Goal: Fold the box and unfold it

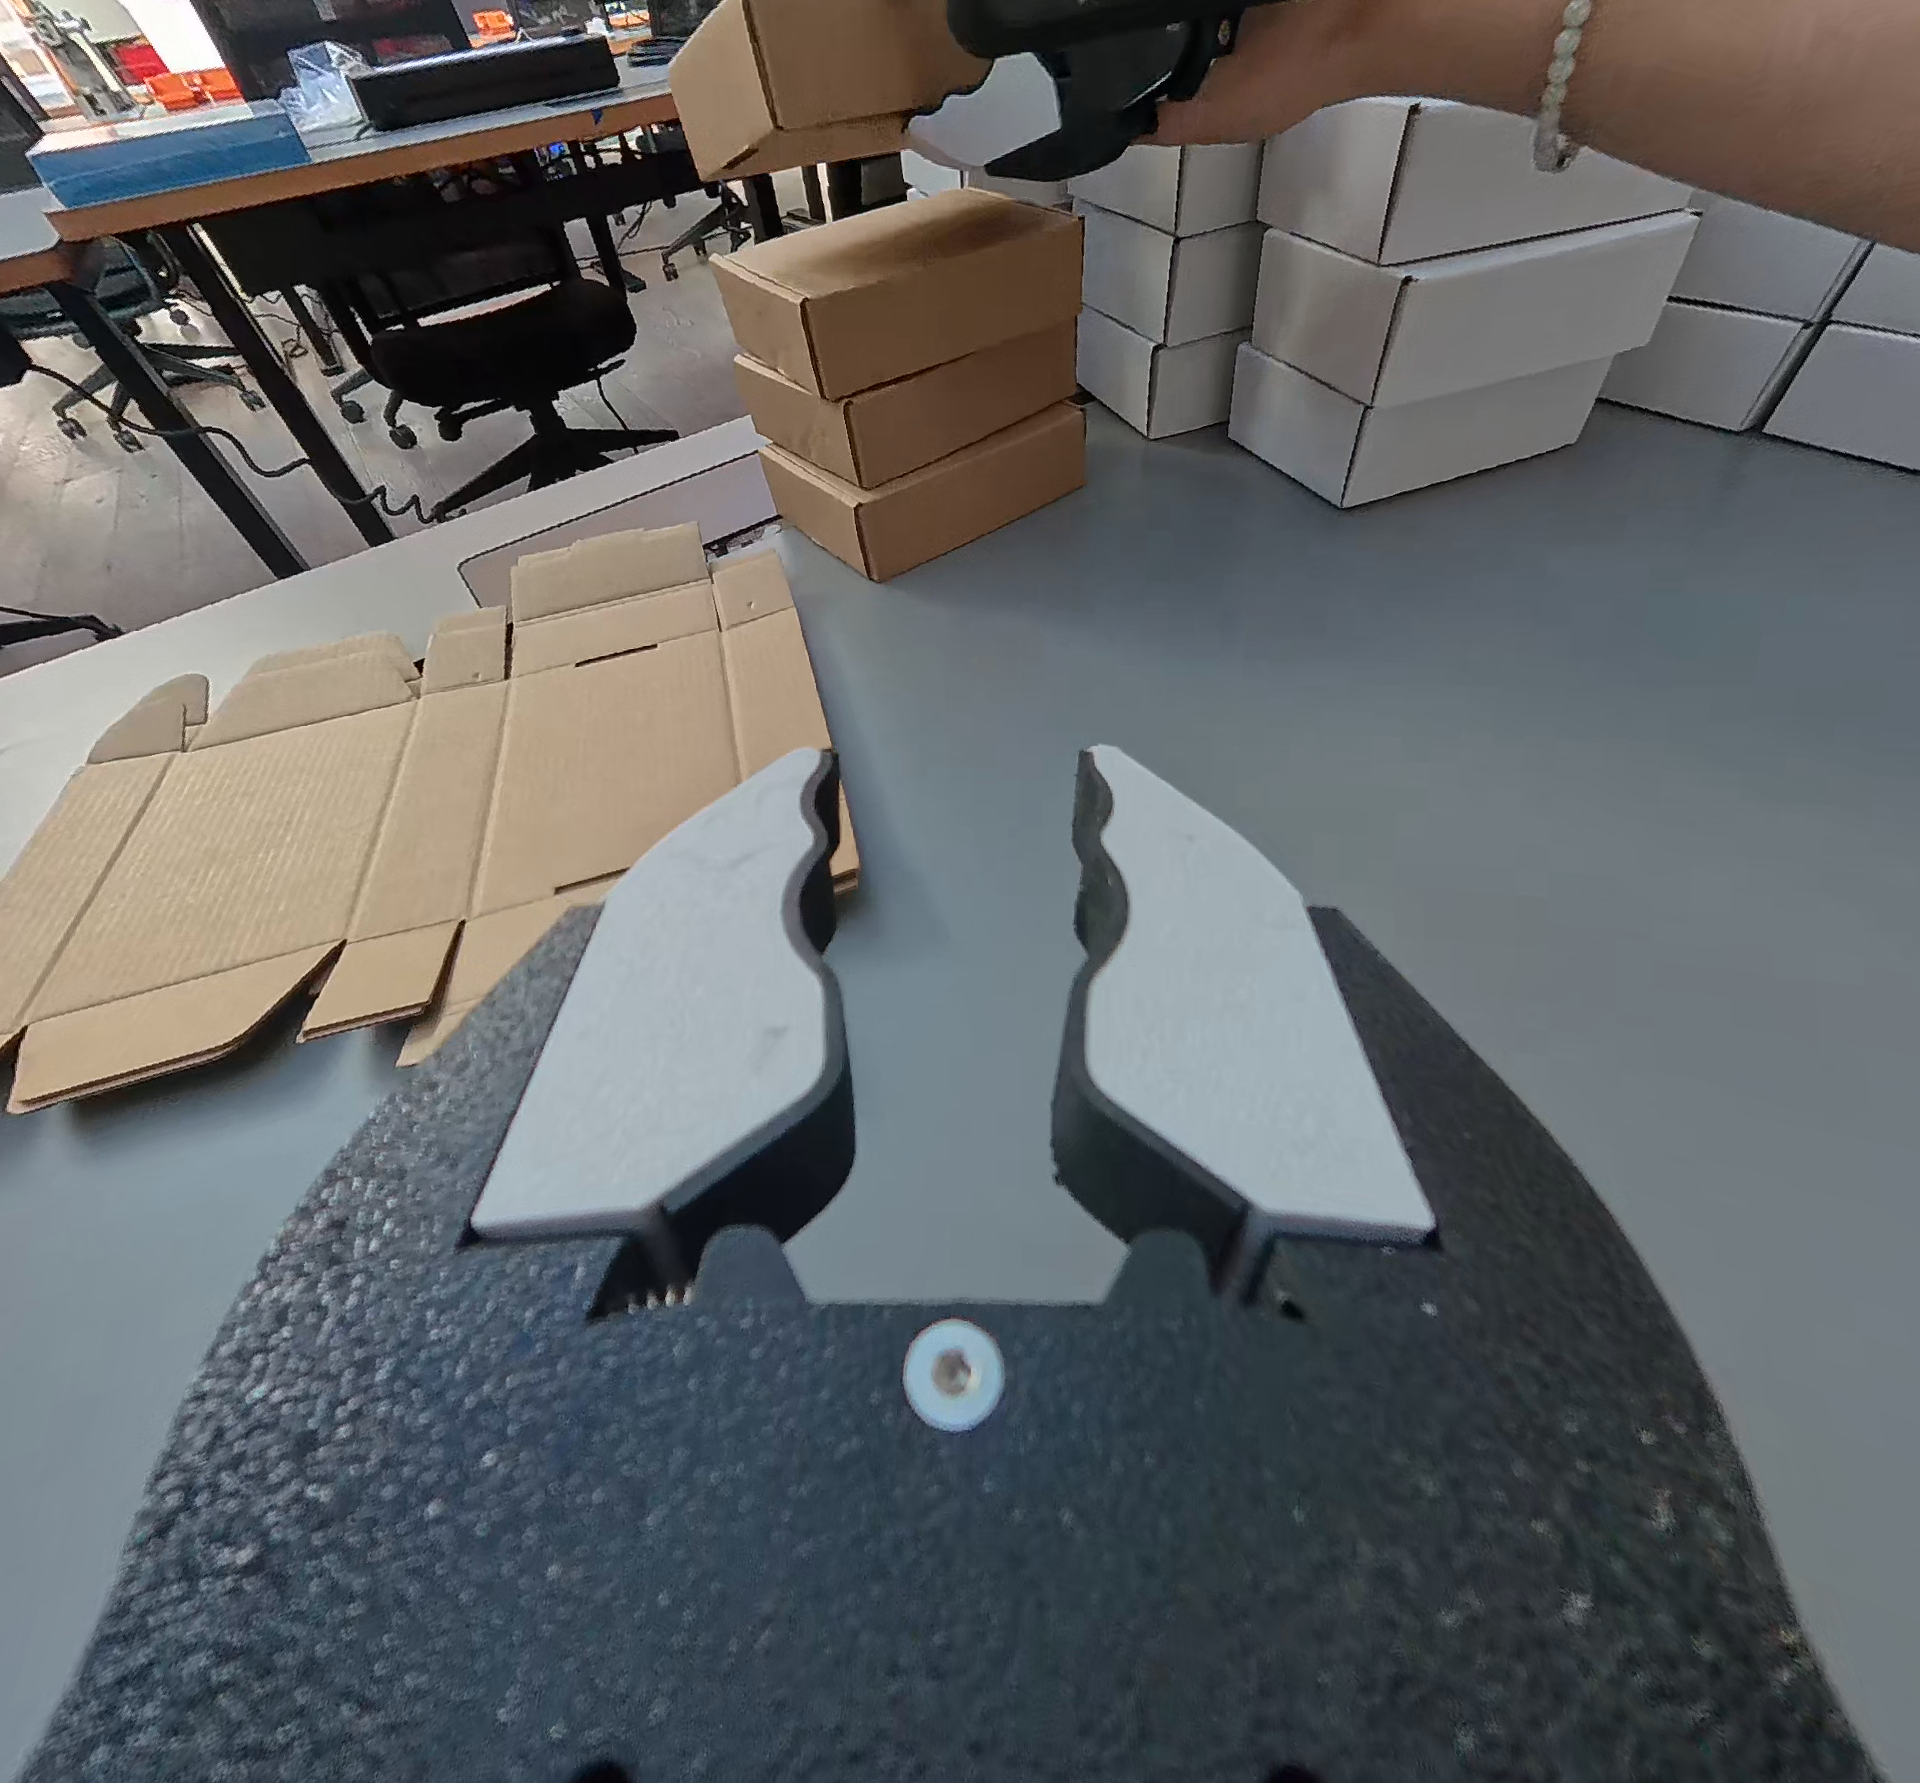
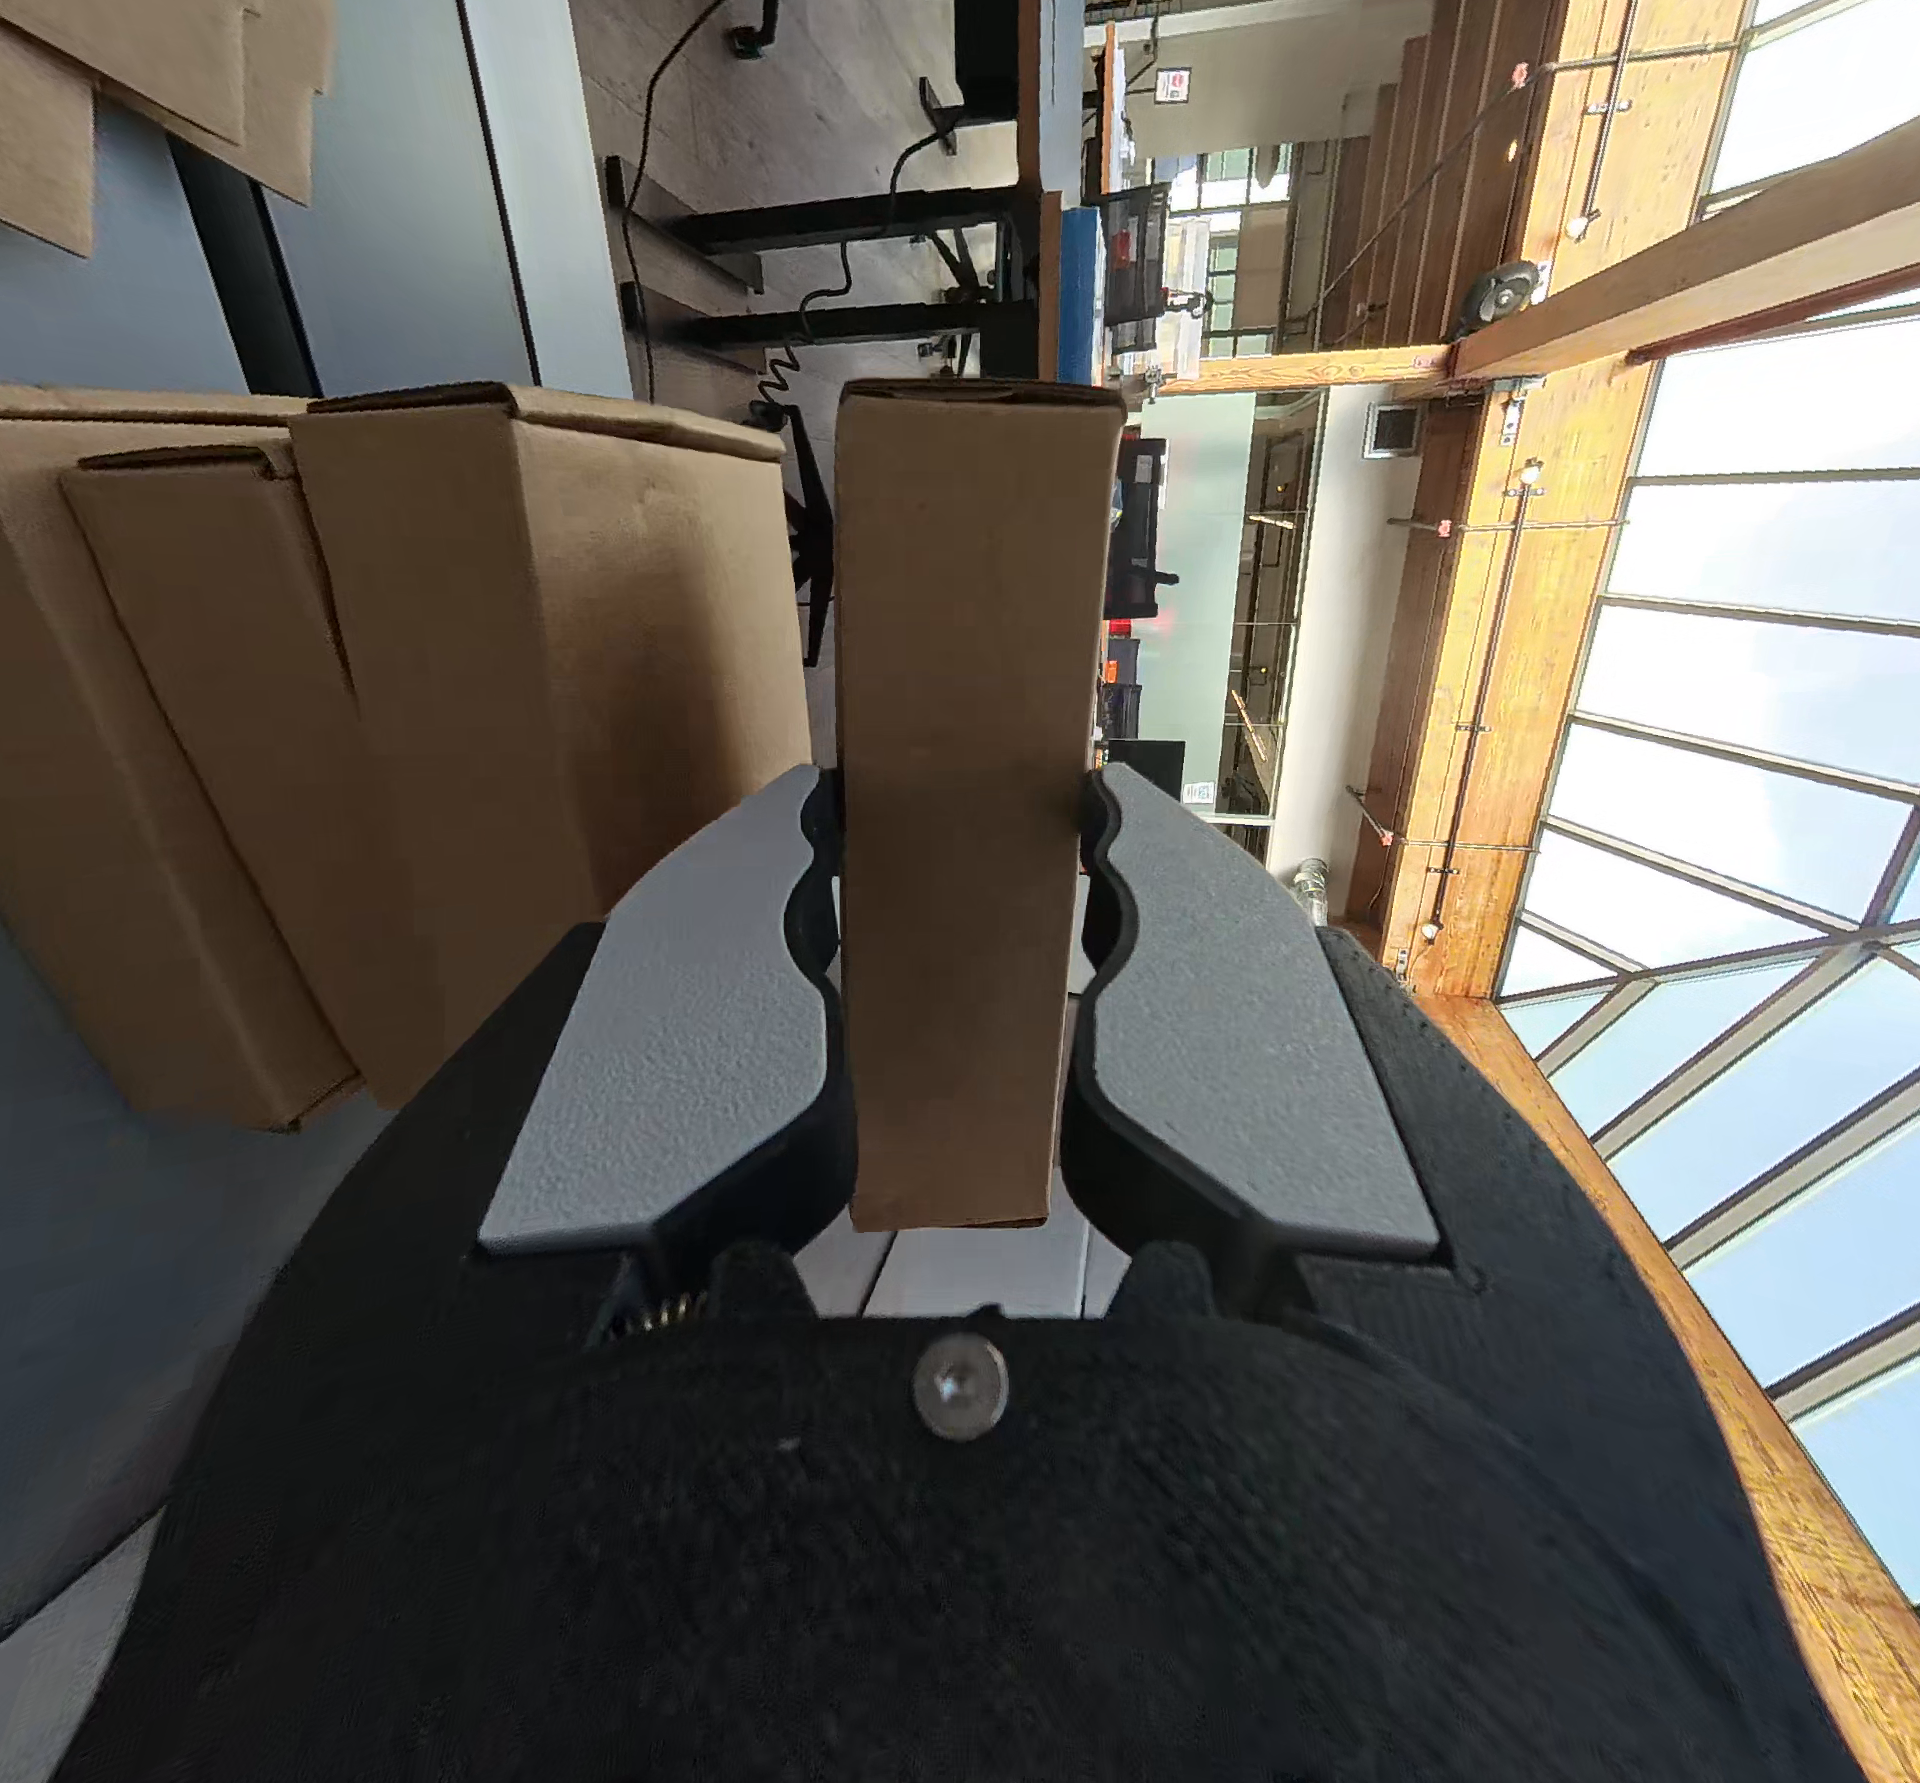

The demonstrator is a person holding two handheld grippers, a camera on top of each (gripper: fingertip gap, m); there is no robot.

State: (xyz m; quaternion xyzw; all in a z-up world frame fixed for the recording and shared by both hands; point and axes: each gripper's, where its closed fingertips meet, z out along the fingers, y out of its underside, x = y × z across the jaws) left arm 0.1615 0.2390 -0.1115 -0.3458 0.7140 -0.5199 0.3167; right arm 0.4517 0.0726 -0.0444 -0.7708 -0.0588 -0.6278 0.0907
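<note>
My right gripper (image 2: 961, 788) is shut on a folded brown cardboard box (image 2: 966, 798), held in the air between its fingers. In the left wrist view this box (image 1: 810, 71) hangs above a stack of three folded brown boxes (image 1: 914, 383), with the right gripper (image 1: 997, 138) at its right end. My left gripper (image 1: 958, 767) is open and empty, low over the grey table (image 1: 1455, 798). Flat unfolded brown cardboard blanks (image 1: 416, 819) lie on the table to its left, under the left fingertip.
Stacks of folded white boxes (image 1: 1434, 310) stand at the back right of the table. The brown stack (image 2: 364, 746) sits close to the left of the held box in the right wrist view. Desks and office chairs (image 1: 499, 351) stand beyond the table's far edge.
</note>
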